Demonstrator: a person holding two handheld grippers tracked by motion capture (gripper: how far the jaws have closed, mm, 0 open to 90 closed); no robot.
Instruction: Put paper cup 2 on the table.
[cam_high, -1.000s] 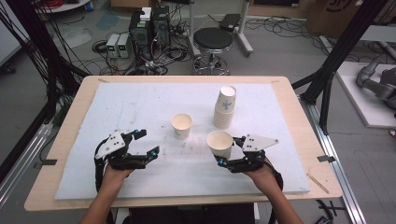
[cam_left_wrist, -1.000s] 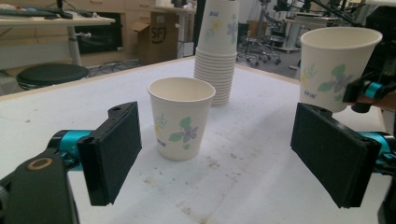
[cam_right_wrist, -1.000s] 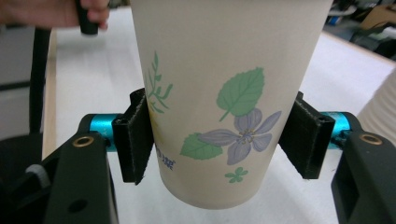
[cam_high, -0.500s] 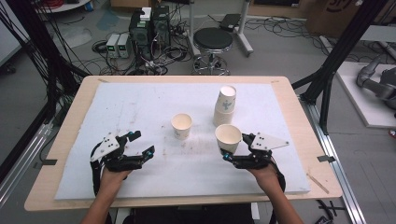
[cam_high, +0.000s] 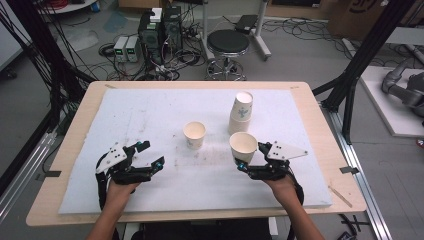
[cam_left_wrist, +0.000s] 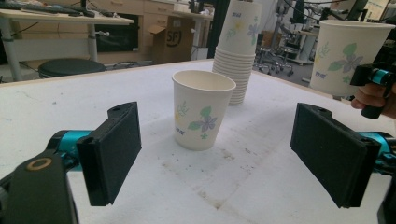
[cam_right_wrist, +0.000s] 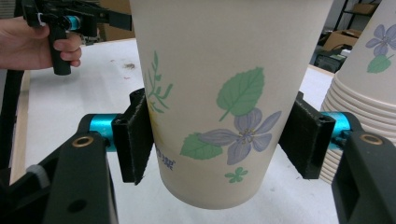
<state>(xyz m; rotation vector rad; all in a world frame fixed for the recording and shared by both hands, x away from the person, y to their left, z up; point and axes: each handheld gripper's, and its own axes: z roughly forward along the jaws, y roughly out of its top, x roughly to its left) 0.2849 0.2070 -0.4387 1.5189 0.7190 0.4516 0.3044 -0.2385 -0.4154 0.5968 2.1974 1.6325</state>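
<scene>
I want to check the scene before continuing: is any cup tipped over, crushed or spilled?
Nothing stands out. The lone paper cup stands upright on the white mat, the stack of paper cups is straight, and the right gripper holds the held paper cup upright, undented. The mat only shows some brown smudges.

On the white padded surface (cam_high: 150, 115), a single floral paper cup (cam_high: 194, 135) stands near the middle. A stack of floral paper cups (cam_high: 240, 111) stands behind and to its right. A third floral paper cup (cam_high: 243, 146) sits before the stack, between the right tongs (cam_high: 242, 163).
</scene>
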